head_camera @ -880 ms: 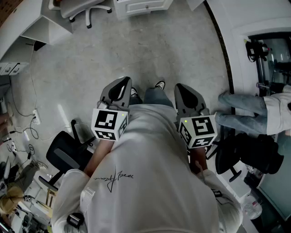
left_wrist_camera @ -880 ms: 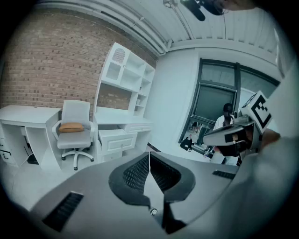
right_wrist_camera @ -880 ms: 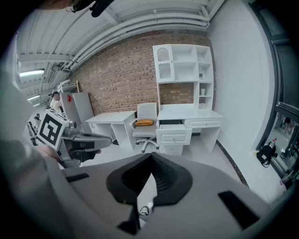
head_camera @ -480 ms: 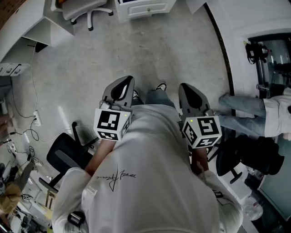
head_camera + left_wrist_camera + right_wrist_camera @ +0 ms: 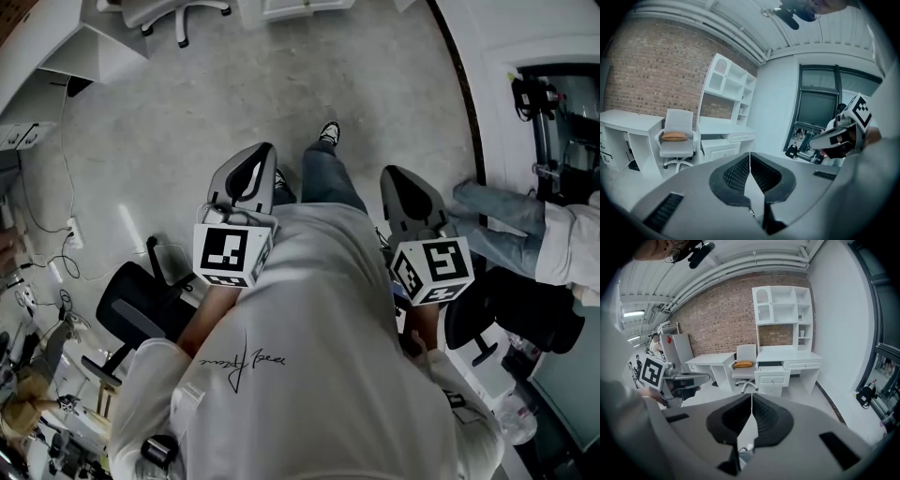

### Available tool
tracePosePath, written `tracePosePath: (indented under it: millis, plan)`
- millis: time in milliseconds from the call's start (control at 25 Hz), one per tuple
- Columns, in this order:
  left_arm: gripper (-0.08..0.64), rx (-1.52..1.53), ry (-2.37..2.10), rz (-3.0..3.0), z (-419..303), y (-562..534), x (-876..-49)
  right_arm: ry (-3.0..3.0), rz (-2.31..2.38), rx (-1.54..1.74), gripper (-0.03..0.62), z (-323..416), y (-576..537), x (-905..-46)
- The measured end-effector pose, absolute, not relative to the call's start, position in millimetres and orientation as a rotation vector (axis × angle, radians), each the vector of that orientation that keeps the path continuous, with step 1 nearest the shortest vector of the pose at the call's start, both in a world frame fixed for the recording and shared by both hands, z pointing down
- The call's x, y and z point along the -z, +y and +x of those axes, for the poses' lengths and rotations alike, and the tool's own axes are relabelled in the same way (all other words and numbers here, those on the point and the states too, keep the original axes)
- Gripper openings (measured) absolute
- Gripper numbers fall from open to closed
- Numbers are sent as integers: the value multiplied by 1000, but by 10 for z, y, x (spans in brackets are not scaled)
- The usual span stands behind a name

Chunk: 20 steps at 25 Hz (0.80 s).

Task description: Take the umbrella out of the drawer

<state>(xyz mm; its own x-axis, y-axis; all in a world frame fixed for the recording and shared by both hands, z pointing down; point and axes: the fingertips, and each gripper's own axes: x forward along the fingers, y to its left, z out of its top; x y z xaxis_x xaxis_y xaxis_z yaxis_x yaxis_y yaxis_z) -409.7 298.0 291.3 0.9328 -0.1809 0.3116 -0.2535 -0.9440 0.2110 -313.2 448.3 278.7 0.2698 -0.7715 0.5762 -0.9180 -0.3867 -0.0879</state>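
Head view first: the camera looks steeply down over the person's white shirt [image 5: 309,375]. The left gripper [image 5: 255,161] and right gripper [image 5: 403,183] are held out in front, one on each side of a jeans leg [image 5: 328,178] with a dark shoe [image 5: 327,132] on the grey floor [image 5: 187,122]. Neither gripper touches anything. A black office chair [image 5: 131,309] sits at the left, and another person in jeans [image 5: 497,211] is at the right edge.

Left gripper view: the jaws are pressed together with nothing between them. Way past them there's a white chair [image 5: 677,136] with an orange cushion [image 5: 674,136] on the seat. It's just beside a white surface [image 5: 724,127] with shelves [image 5: 729,84] on top, and a brick wall [image 5: 647,65] runs behind. The right gripper pokes in at the right side.

Right gripper view: same deal, jaws together and empty. Straight ahead and well apart from them stands the white drawer unit [image 5: 772,378], under that same surface and right next to the chair. Its top drawer [image 5: 771,367] looks pulled out a bit, but it's too small to be sure. The umbrella doesn't show in any view, so I can't tell whether it's in that drawer.
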Motion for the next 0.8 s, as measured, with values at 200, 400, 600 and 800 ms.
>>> tracePosePath:
  millis: [200, 400, 600, 800]
  plan:
    - [18, -461, -400, 2848, -3984, 2916, -2938, -1580, 2218, -762, 26, -2784, 4589, -2688]
    - [18, -503, -426, 2842, -3712, 2877, -2987, -1612, 2122, -732, 26, -2505, 4545, -2700]
    - [18, -532, -434, 2860, -3278, 2928, -2968, -1663, 2098, -768, 26, -2131, 4501, -2720]
    - [18, -550, -449, 2847, -2846, 2830, -3021, -1684, 2076, -799, 26, -1725, 4354, -2757]
